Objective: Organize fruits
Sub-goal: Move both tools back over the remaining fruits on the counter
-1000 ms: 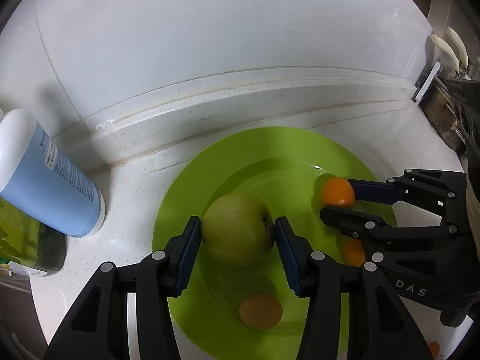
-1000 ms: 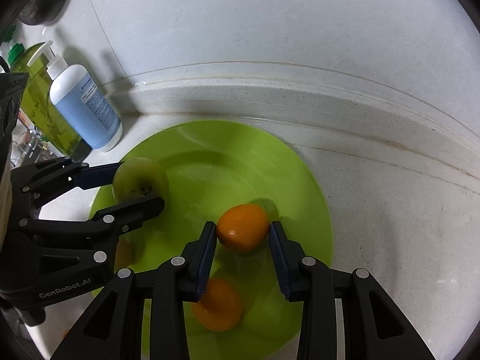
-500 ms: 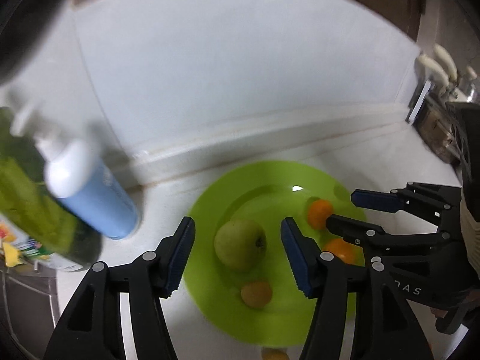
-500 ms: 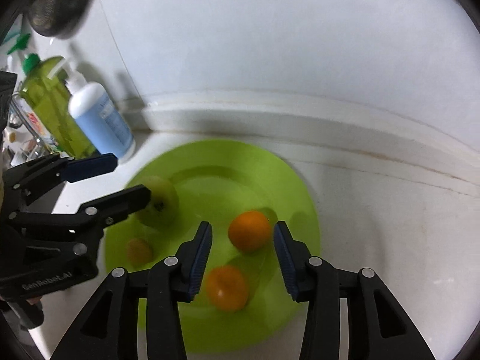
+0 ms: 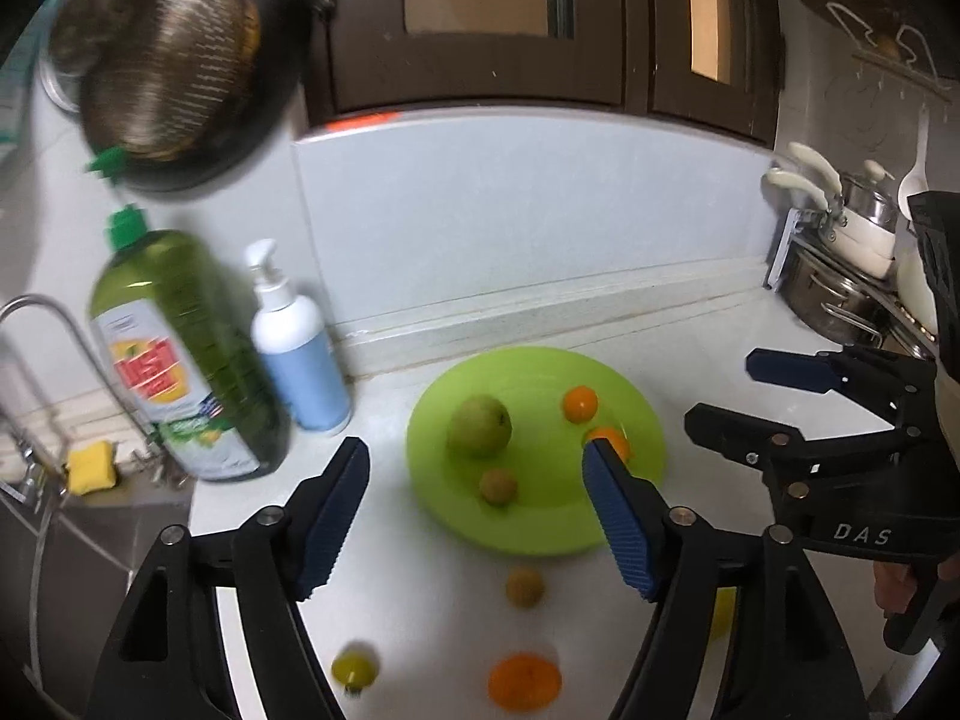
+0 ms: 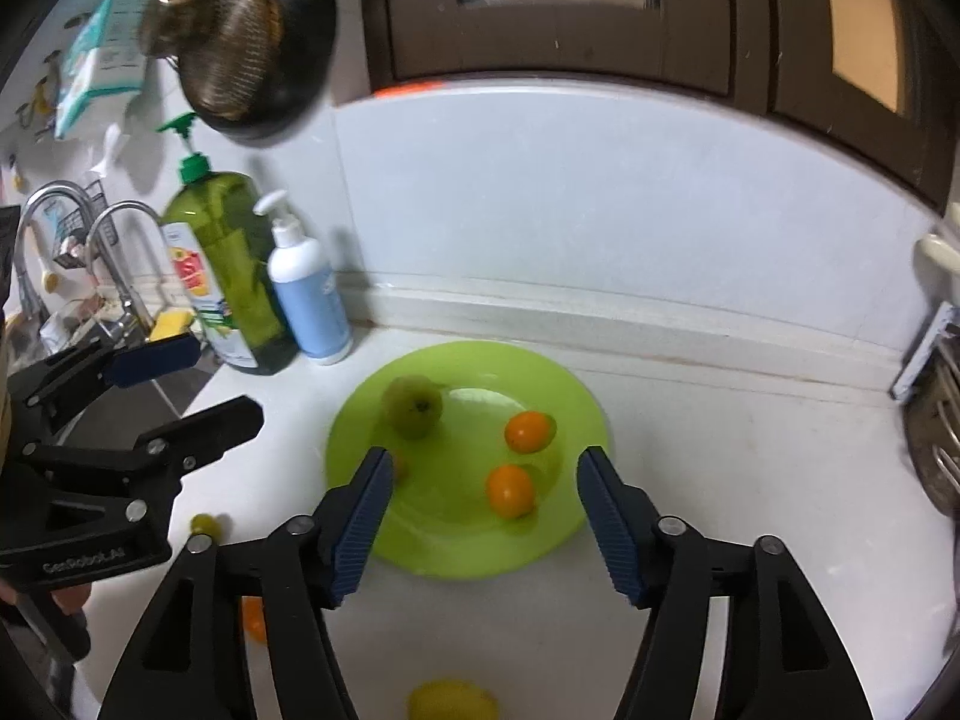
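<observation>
A lime green plate [image 5: 543, 531] [image 6: 444, 552] lies on the white counter. On it are a green apple [image 5: 478, 425] [image 6: 413, 407], two small oranges [image 6: 528, 431] [image 6: 510, 491] and a small brown fruit [image 5: 498, 486]. Loose on the counter in front are a brown fruit [image 5: 524, 587], an orange [image 5: 524, 681], a small yellow-green fruit [image 5: 354, 669] [image 6: 204, 524] and a yellow fruit [image 6: 453, 701]. My left gripper [image 5: 474, 516] and my right gripper [image 6: 483, 525] are both open and empty, raised above and in front of the plate.
A green dish soap bottle [image 5: 180, 354] [image 6: 231, 282] and a white and blue pump bottle [image 5: 297, 348] [image 6: 309, 294] stand left of the plate. A sink with a faucet [image 6: 114, 240] is further left. Pots [image 5: 840, 282] sit on a rack at the right.
Both grippers released their fruit, the apple and an orange, onto the plate, opened wide, and pulled up and back, so more of the counter and its loose fruits shows.
</observation>
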Demonstrator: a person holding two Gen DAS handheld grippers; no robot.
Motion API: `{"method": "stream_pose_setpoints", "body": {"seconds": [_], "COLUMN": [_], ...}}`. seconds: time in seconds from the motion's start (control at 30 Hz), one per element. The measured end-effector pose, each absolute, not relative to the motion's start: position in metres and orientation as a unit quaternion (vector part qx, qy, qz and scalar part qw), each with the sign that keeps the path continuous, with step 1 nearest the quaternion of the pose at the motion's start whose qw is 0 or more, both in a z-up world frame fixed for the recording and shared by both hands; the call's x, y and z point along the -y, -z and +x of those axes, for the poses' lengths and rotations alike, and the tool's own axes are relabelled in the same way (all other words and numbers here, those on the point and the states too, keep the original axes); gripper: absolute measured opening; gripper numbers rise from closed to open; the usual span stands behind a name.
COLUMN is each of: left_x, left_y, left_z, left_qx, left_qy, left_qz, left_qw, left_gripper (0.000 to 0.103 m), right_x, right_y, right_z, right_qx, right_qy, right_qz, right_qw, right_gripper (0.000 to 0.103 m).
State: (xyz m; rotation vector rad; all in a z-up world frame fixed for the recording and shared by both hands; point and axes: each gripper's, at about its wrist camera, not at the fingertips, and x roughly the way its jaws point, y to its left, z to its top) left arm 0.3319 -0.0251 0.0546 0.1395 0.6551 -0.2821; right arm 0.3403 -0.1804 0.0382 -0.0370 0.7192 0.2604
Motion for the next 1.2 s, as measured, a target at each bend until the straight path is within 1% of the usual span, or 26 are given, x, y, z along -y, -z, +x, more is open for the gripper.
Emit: {"method": "stream_pose_setpoints", "body": {"seconds": [0.17, 0.2, 0.5, 0.7, 0.87, 1.07, 1.2], "left_x": [0.014, 0.012, 0.003, 0.002, 0.004, 0.008, 0.012], "left_y": [-0.057, -0.056, -0.031, -0.015, 0.002, 0.021, 0.033], "left_z": [0.292, 0.284, 0.235, 0.217, 0.211, 0.216, 0.226], "left_qx": [-0.310, -0.308, -0.312, -0.307, -0.313, -0.330, -0.351], "left_qy": [0.119, 0.112, 0.103, 0.099, 0.103, 0.110, 0.120], "left_qz": [0.063, 0.061, 0.067, 0.087, 0.106, 0.121, 0.111], "left_qw": [0.941, 0.943, 0.942, 0.943, 0.938, 0.930, 0.922], "left_gripper": [0.082, 0.082, 0.082, 0.082, 0.082, 0.082, 0.081], "right_x": [0.186, 0.186, 0.190, 0.189, 0.188, 0.188, 0.191], "right_y": [-0.051, -0.051, -0.042, -0.019, 0.001, 0.020, 0.029], "right_z": [0.297, 0.292, 0.238, 0.215, 0.210, 0.212, 0.220], "right_qx": [-0.327, -0.325, -0.315, -0.331, -0.360, -0.391, -0.408], "right_qy": [-0.111, -0.108, -0.058, -0.048, -0.049, -0.048, -0.046], "right_qz": [-0.020, -0.021, -0.012, -0.001, 0.006, 0.009, 0.016], "right_qw": [0.938, 0.939, 0.947, 0.943, 0.932, 0.919, 0.912], "right_gripper": [0.076, 0.077, 0.078, 0.078, 0.078, 0.077, 0.077]}}
